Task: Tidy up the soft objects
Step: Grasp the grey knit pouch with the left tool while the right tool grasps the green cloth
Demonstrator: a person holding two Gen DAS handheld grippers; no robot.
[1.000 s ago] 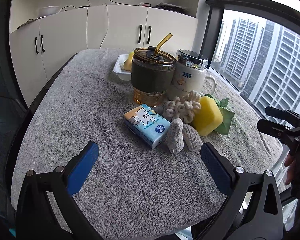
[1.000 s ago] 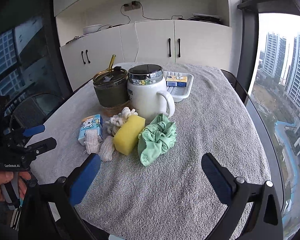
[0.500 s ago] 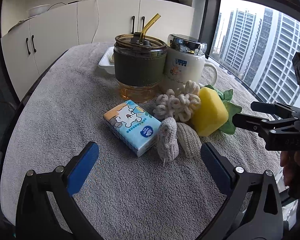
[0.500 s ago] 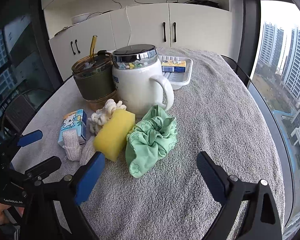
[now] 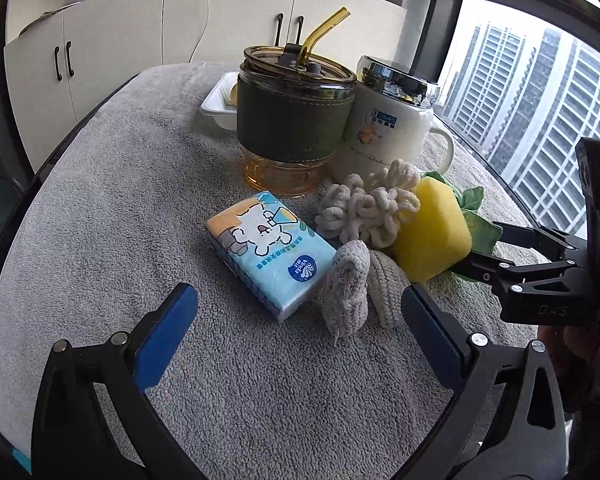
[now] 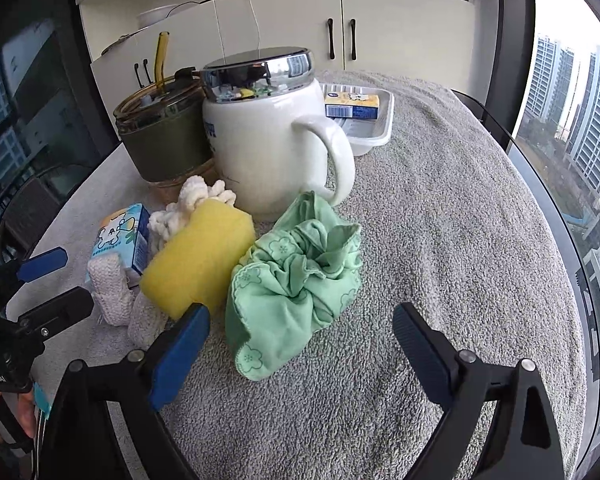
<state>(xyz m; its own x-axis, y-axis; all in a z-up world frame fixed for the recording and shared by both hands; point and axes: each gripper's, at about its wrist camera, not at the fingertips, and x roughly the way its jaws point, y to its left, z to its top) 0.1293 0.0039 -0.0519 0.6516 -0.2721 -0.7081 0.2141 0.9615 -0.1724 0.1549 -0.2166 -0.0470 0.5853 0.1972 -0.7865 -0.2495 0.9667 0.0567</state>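
- Tabletop (image 5: 100, 208) covered with a grey terry towel; all items stand or lie on it
- Left tongs (image 5: 300, 320): spread wide, nothing between the blue pads, hanging above bare towel just short of the tissue pack (image 5: 268, 248) and the two knitted pieces (image 5: 348, 284)
- Right tongs (image 6: 300, 328): jaws have just been closing slightly yet remain spread wide, gripping nothing; the lower edge of the green cloth (image 6: 296, 280) lies between the pads without contact
- Left blue pad of the right tongs sits just in front of the yellow sponge (image 6: 198, 258); whether it touches, cannot tell
- Yellow sponge lies tilted, touching the green cloth on one side and the cream chenille scrunchie (image 5: 368, 208) on the other
- Green cloth is bunched in a heap against the base of the white mug (image 6: 268, 144), below its handle
- White mug carries a chrome lid; the amber glass tumbler (image 5: 292, 120) with dark green sleeve and straw stands just beside it
- White tray (image 6: 374, 132) stands behind the mug, holding a small yellow-and-blue pack (image 6: 352, 106)
- Tissue pack lies flat, printed face up, in front of the tumbler
- Knitted pieces lie side by side, touching the tissue pack and near the sponge
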